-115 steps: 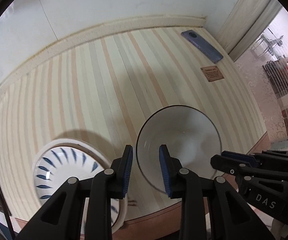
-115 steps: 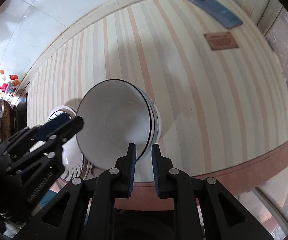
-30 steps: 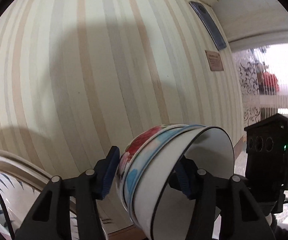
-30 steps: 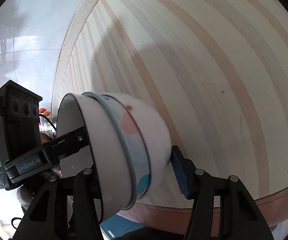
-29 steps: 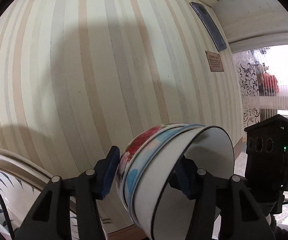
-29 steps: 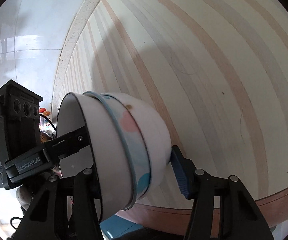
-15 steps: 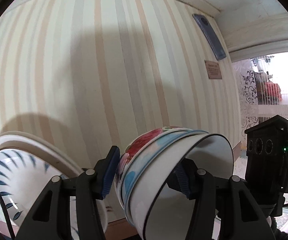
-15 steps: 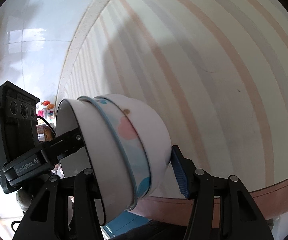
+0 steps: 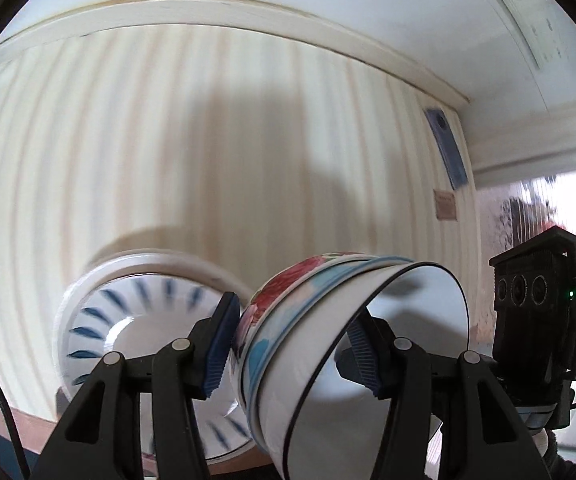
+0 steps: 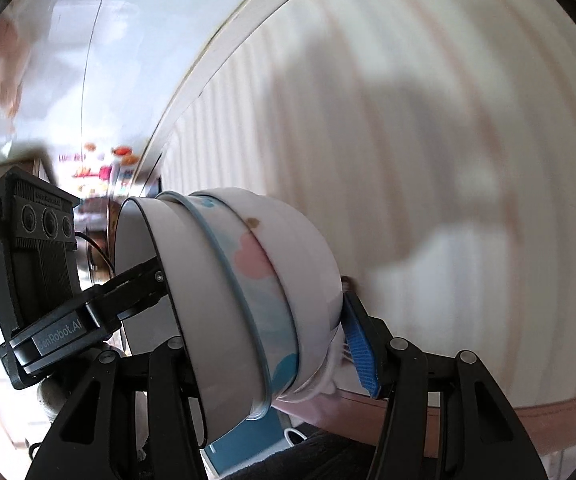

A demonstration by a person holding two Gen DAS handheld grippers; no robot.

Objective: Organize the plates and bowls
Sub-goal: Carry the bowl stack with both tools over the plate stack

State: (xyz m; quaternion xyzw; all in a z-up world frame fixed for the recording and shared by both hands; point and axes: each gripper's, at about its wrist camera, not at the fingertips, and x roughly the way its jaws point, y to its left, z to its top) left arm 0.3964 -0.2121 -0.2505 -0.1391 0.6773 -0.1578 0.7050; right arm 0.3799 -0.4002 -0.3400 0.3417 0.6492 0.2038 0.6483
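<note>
The bowls (image 9: 328,344) are three bowls stuck one inside the other. They are tipped on their side and held up above the table (image 9: 248,140), not resting on it. The outer bowl has red flowers, the middle one has a blue rim, and the inner one is white with a thin dark edge.

The left gripper (image 9: 292,344) is spread wide around the stack. One blue pad (image 9: 220,346) presses on the flowered bottom, and the other pad sits inside the open mouth. The right gripper (image 10: 264,320) is also spread wide around the same stack from the other side. Its blue pad (image 10: 358,344) touches the round bottom of the bowls (image 10: 248,300). Its other finger is hidden behind the stack.

Each camera sees the other gripper as a black box with three small round lenses.

A plate (image 9: 136,320) with short blue marks lies on the table just behind the left gripper, near the front edge.

The table has a cloth with pale cream, tan and grey stripes. Big soft shadows fall across it. The front edge has a brown band. A blue phone (image 9: 446,148) lies far off in the right corner, and a small brown card (image 9: 445,205) lies near it. A white wall (image 9: 328,8) stands behind the table. To the right there is patterned glass (image 9: 536,216). In the right view, blurry bright things show far off on the left.
</note>
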